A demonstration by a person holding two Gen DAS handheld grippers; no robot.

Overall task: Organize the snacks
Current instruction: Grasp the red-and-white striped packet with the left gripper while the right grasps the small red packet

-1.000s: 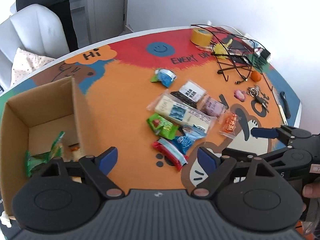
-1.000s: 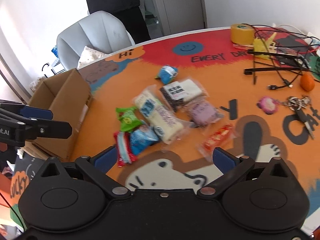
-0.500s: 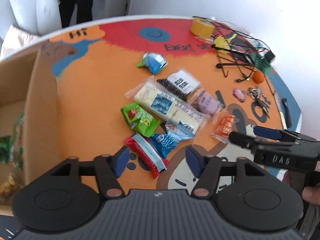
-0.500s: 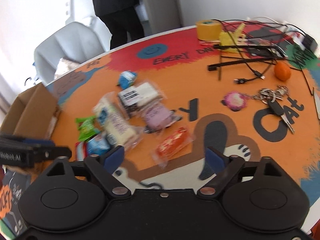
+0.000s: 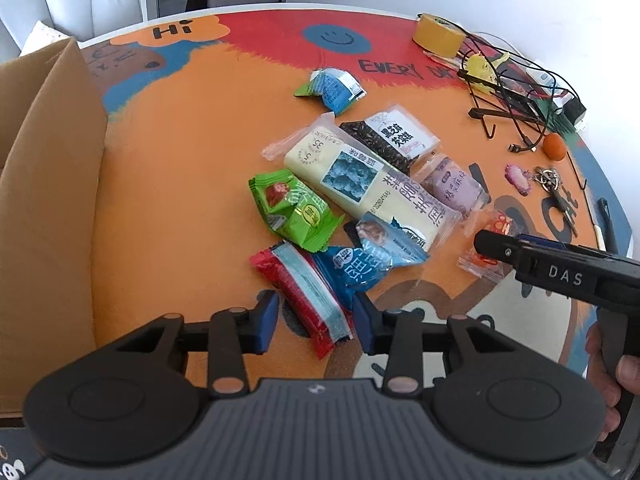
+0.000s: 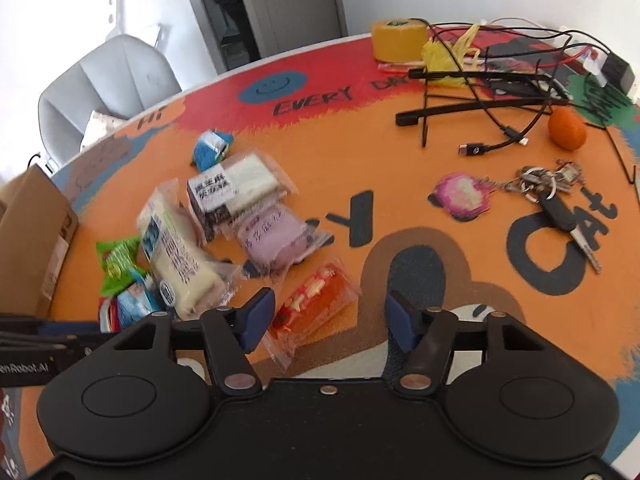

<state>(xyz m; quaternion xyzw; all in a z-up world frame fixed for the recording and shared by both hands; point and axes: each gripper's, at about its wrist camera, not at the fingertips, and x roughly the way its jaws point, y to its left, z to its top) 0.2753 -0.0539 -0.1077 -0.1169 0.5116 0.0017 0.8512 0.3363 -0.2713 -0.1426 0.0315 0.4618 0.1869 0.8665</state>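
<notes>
Several snack packets lie in a cluster on the orange table. My left gripper (image 5: 315,320) is open, its fingers either side of the near end of a red and blue packet (image 5: 305,288). Beside it lie a blue packet (image 5: 362,264), a green packet (image 5: 294,210) and a long cream packet (image 5: 360,184). My right gripper (image 6: 326,316) is open, just above an orange packet (image 6: 314,304); it also shows in the left wrist view (image 5: 486,246). The cardboard box (image 5: 44,184) stands at the left.
A black-and-white packet (image 5: 390,136), a purple packet (image 5: 452,186) and a small blue packet (image 5: 332,88) lie further back. Yellow tape (image 6: 396,40), black cables (image 6: 492,92), an orange ball (image 6: 567,129) and keys (image 6: 552,196) crowd the far right. A white chair (image 6: 104,92) stands beyond the table.
Both grippers have moved forward and down to the snacks. The left one left the box and now straddles the red packet; the right one closed in on the orange packet. Both jaws narrowed.
</notes>
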